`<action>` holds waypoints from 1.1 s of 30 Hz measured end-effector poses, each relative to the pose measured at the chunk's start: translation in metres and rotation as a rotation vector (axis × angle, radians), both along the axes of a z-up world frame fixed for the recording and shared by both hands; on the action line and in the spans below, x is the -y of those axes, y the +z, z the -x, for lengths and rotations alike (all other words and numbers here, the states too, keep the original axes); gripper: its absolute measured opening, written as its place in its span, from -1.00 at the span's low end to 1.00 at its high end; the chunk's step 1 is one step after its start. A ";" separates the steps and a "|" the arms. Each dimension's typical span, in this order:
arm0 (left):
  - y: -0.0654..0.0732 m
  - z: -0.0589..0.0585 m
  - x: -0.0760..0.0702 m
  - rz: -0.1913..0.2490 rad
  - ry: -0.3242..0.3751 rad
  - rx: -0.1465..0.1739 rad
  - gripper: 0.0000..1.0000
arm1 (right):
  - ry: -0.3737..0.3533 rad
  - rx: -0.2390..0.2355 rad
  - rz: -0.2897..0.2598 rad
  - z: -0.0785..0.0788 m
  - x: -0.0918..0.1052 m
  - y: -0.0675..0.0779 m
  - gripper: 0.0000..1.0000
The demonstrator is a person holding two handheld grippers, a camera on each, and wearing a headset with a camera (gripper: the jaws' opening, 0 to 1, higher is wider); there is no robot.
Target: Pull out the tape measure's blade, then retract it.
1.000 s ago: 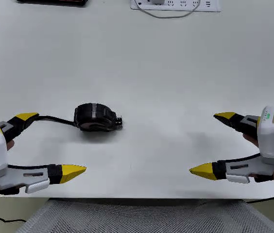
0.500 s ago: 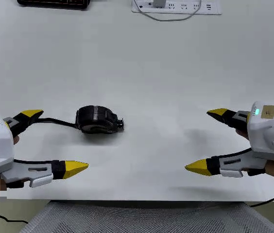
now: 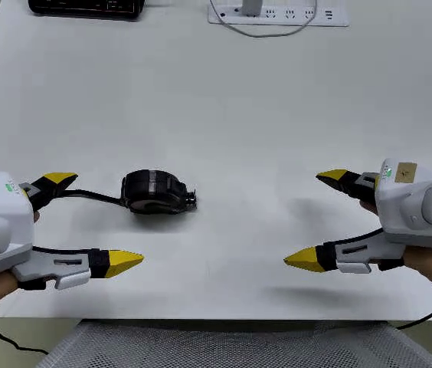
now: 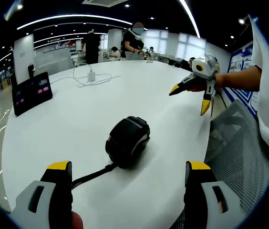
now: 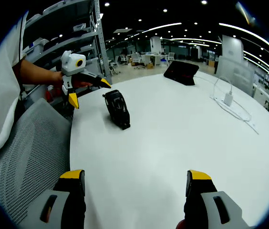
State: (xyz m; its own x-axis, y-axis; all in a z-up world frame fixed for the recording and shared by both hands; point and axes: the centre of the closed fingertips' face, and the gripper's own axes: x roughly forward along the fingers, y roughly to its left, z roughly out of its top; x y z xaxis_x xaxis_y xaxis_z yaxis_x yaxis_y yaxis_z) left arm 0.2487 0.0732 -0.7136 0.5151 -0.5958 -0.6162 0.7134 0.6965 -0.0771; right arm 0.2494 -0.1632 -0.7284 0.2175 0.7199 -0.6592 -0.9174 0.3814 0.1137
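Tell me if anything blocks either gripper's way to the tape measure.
Nothing visible does. Bare table lies between the right gripper and the tape measure. Toward the left gripper, only the tape measure's own black strap trails across the table.

White table (image 3: 277,115), surface plain and level. Black tape measure (image 3: 153,192) lies on its side at front left, blade tip facing right; its black strap (image 3: 93,195) trails left across the top. White power strip (image 3: 277,11) sits at the far edge, a white cable (image 3: 266,31) looping just in front. Dark tablet (image 3: 86,8) stands at the far left corner.
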 end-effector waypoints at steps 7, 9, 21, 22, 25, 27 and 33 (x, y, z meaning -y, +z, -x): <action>-0.003 -0.006 0.005 -0.021 -0.038 -0.007 0.89 | 0.033 0.003 0.021 -0.001 -0.005 -0.003 0.71; -0.005 -0.007 0.007 -0.032 -0.051 -0.008 0.89 | 0.037 0.002 0.021 -0.001 -0.005 -0.003 0.71; -0.014 -0.014 0.012 -0.069 -0.101 -0.046 0.82 | 0.067 -0.005 0.053 -0.006 -0.006 -0.011 0.67; -0.015 -0.014 0.012 -0.075 -0.106 -0.048 0.81 | 0.070 -0.006 0.055 -0.006 -0.006 -0.012 0.67; -0.017 -0.017 0.013 -0.082 -0.115 -0.059 0.80 | 0.084 -0.005 0.065 -0.007 -0.008 -0.013 0.66; -0.018 -0.018 0.013 -0.090 -0.122 -0.063 0.77 | 0.092 -0.005 0.067 -0.008 -0.009 -0.013 0.66; -0.018 -0.022 0.016 -0.103 -0.155 -0.068 0.65 | 0.108 -0.003 0.069 -0.012 -0.014 -0.013 0.65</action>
State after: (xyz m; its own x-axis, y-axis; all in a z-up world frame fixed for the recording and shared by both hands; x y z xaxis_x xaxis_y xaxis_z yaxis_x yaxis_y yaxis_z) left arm 0.2711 0.0573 -0.7318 0.3773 -0.5968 -0.7082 0.8079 0.5859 -0.0633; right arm 0.2615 -0.1493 -0.7414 0.1393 0.6919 -0.7085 -0.9532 0.2876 0.0934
